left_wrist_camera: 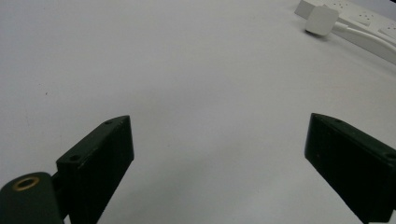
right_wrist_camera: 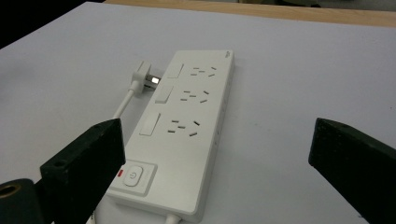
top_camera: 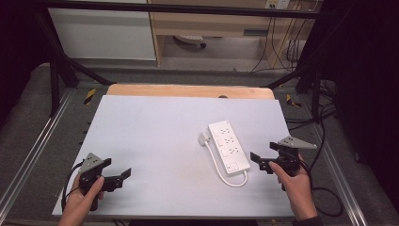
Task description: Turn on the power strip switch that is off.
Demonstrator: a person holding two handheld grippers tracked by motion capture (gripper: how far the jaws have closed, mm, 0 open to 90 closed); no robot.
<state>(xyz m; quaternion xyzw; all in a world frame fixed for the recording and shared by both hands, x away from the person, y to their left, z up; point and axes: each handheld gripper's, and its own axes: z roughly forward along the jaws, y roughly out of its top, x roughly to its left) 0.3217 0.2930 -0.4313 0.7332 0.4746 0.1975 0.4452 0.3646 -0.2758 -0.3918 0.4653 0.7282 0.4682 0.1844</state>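
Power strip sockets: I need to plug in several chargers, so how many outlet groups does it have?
3, in a row along the power strip: one at the far end, one in the middle, and one nearest the power button, at. None looks hidden.

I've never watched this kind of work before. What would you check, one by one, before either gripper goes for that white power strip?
1. Right gripper open: ok, jaws stand wide apart.
2. Left gripper open: ok, nothing between its jaws.
3. Power strip lies flat on the table, sockets up: ok.
4. Plug free of the sockets: ok, it lies beside the strip's far end.
5. Cord clear of the right gripper's path: cannot tell; it loops at the near end.
6. Switch off: cannot tell.
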